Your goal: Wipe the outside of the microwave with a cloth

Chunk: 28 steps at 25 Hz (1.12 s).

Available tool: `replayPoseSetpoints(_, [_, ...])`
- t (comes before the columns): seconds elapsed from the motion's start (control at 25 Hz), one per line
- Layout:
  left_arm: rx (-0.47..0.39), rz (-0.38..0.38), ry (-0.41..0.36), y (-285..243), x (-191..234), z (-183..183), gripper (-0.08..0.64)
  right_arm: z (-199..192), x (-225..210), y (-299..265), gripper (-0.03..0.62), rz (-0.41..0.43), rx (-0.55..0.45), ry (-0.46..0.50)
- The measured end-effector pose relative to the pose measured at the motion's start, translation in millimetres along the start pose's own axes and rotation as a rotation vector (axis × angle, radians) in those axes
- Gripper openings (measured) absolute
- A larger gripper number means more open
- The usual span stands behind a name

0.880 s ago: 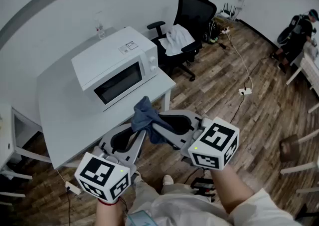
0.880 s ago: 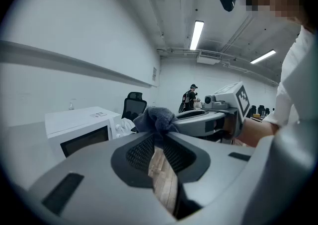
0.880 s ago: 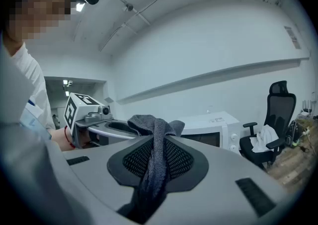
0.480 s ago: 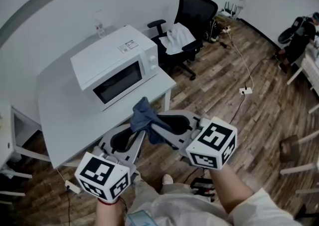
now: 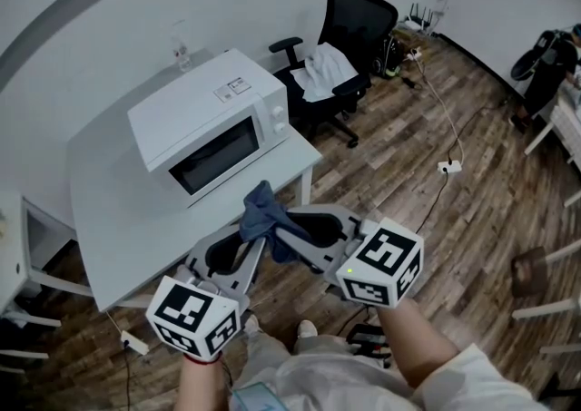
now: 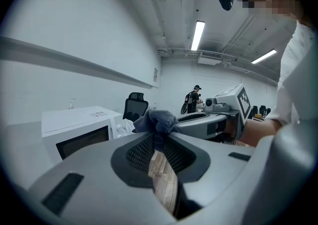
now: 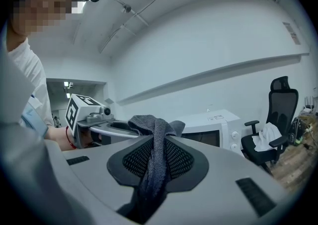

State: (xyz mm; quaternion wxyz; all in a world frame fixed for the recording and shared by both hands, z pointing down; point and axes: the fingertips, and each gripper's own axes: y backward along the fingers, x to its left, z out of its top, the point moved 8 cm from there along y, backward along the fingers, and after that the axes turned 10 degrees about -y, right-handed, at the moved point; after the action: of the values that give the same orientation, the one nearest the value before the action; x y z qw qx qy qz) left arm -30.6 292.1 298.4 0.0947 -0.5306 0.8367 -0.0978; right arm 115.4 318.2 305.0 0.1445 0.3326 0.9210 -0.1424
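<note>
Grippers come first, close to the person's body, and both bite the same dark blue cloth (image 5: pixel 261 210). The left gripper (image 6: pixel 158 137) has its jaws pinched on a small bit of the cloth right at the tips, with a thin gap lower down where the wood floor (image 5: pixel 427 173) shows through. The right gripper (image 7: pixel 155 139) has its jaws squeezed on a thick fold of the cloth that runs down between the pads. The two grippers meet nose to nose, so the cloth sits bunched up in the air between them, by the near edge of the white table (image 5: pixel 118 219). The white microwave (image 5: pixel 213 123) stands farther back on that table, ahead of the jaws and over to the left. Its dark door faces the person, and its long side runs across from left to right. The left gripper is on the microwave's side, so it looks a little nearer to it, but both are well apart from it. I think the cloth has to go forward and left to reach the door. The back and far side of the microwave are hidden. A small clear bottle (image 5: pixel 182 55) behind it is hard to make out. Beyond the table stands a black office chair (image 5: pixel 354 28).
</note>
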Motion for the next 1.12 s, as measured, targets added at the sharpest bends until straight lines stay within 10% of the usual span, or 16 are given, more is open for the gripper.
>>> replayPoseSetpoints(1.12, [-0.003,0.030,0.046,-30,130,-10,0.057,37,-54,-119,0.084,0.010,0.038,-0.009])
